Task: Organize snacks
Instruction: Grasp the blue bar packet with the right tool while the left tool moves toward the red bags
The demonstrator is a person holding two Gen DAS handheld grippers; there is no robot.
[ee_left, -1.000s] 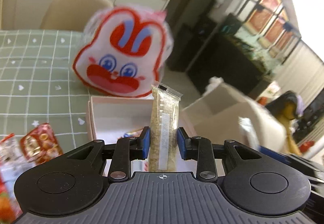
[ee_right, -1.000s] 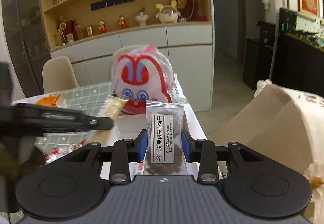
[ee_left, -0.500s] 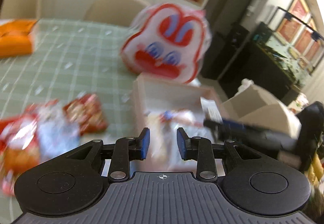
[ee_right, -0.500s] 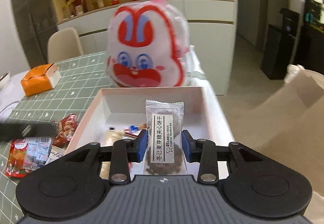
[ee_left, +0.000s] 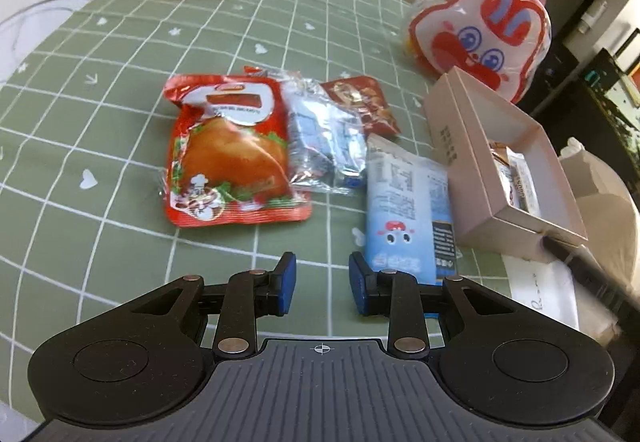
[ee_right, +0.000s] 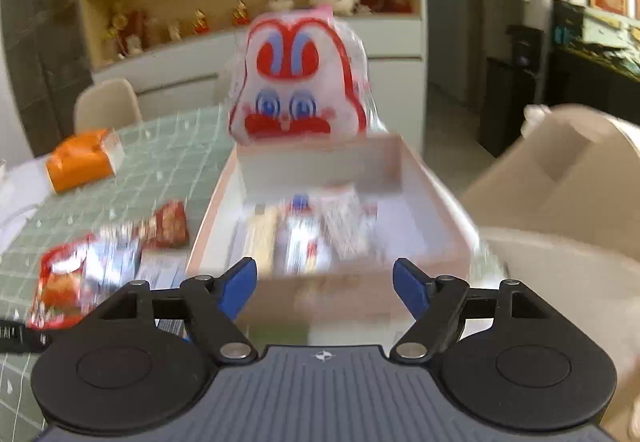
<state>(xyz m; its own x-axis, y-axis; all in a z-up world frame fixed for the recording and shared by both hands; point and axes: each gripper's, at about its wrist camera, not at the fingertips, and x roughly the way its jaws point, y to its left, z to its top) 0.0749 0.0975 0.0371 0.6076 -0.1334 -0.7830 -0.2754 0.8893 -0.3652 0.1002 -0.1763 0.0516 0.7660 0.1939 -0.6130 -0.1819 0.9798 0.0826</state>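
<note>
Claw hazards first. Left claw (ee_left: 322,274): pointed down at the green checked surface (ee_left: 100,82) left of the pale pink open cardboard box (ee_left: 452,146), close by the light blue flat snack packet (ee_left: 408,210) lying just left of that box. Judged likely to slip off so flat and glossy a packet, or to pinch the cloth along with it, given so narrow a gap. Could also shove the blue packet against the box's left wall, or drag the clear crinkled wrapper (ee_left: 324,138) and the red foil chicken-leg packet (ee_left: 228,158) lying further left of the box, both overlapping. Right claw (ee_right: 324,278): hung low at the box's near wall; might knock so light a box off the surface's edge just right of it, or tip the white-and-red rabbit-face bag (ee_right: 300,82) standing just behind the box. Could not tell clearance from that wall through the blur.

Then the state. Left claw: stood parted only a little, gripped nothing, touched nothing visible. Right claw: had just been opening, stood wide, held nothing between its jaws. Counted several snacks already inside the box, four more left of it, the small dark red packet (ee_left: 360,102) among them.
</note>
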